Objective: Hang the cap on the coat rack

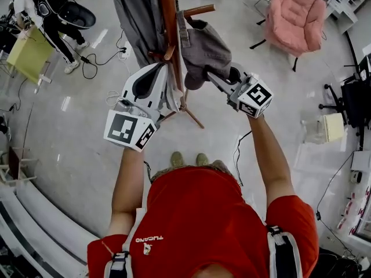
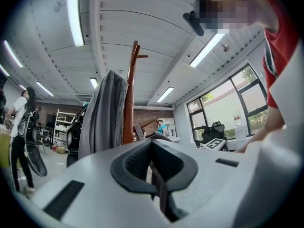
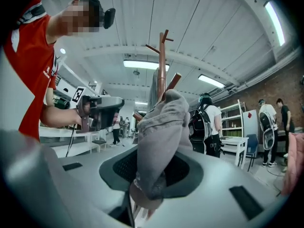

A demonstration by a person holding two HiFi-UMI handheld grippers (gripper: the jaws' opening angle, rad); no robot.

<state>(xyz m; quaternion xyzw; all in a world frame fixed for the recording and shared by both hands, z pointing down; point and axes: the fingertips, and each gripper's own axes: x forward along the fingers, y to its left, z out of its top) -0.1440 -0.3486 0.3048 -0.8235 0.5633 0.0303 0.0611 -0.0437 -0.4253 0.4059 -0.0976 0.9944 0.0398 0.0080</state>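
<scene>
Clamped the cap [image 1: 203, 51] in the right gripper [image 3: 152, 175], crown just under the peg [image 1: 200, 9] of the coat rack [image 1: 168, 16], up and ahead of the jaws. Held the left gripper [image 2: 152, 163] closed, empty, nearby.

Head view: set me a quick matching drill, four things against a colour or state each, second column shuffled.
1. cap
2. coat rack
3. armchair
4. shirt on the person

A. pink
B. red
C. brown wood
D. clamped in the jaws of the right gripper

Pairs: 1-D, 2-C, 3-A, 4-B
</scene>
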